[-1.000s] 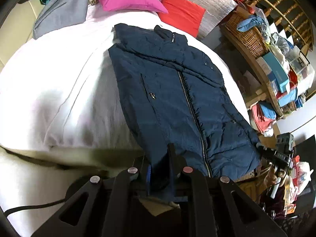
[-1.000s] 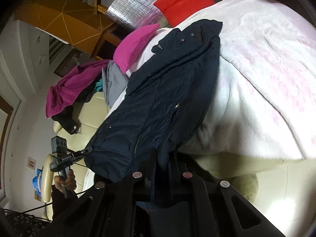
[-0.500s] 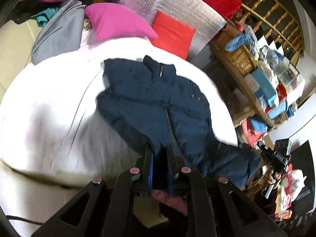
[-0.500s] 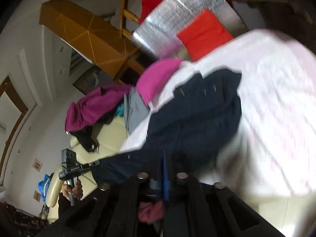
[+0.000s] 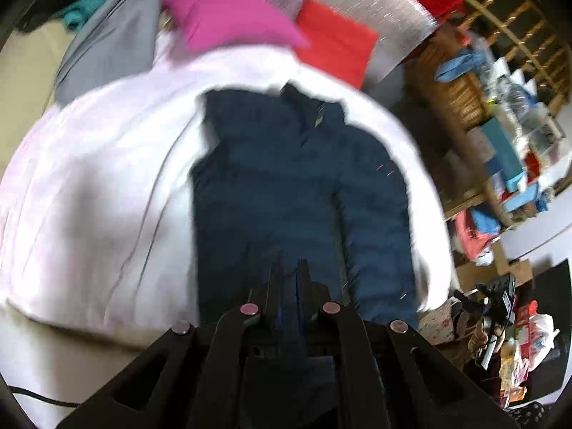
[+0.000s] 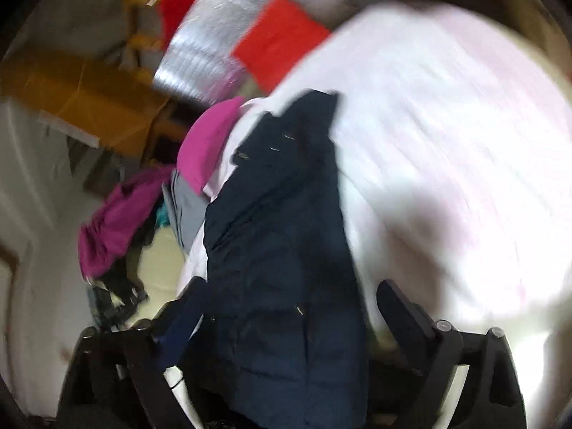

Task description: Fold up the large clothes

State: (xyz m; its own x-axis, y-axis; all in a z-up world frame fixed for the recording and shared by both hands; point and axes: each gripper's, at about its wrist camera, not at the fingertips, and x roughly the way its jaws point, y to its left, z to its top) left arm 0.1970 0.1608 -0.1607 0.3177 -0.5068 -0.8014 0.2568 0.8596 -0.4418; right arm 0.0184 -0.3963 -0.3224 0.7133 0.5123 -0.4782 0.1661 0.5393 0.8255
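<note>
Navy jacket [image 5: 286, 186] lies front-up on the white bed [image 5: 100, 196], collar at the far end toward the pink pillow [image 5: 228, 25], hem at the near edge. Long axis runs collar to hem, almost straight away from both grippers. Left gripper [image 5: 289, 275] sits at the hem, jaws closed on a pinch of jacket fabric; it points steeply down and up the jacket's length. Right gripper [image 6: 289, 307]: jaws opening, now wide apart, hem cloth lying loose between them, pads not pressing on it. In the right wrist view the jacket trails from the jaws toward the collar, leaning slightly right, with a grey garment [image 6: 186, 211] and magenta cloth [image 6: 118, 221] off its left side. Both views are motion-blurred, so exact fabric contact is hard to read. Judgement: the left hand alone has the hem, so it is better placed for the next fold; the right would need a fresh grip first.
</note>
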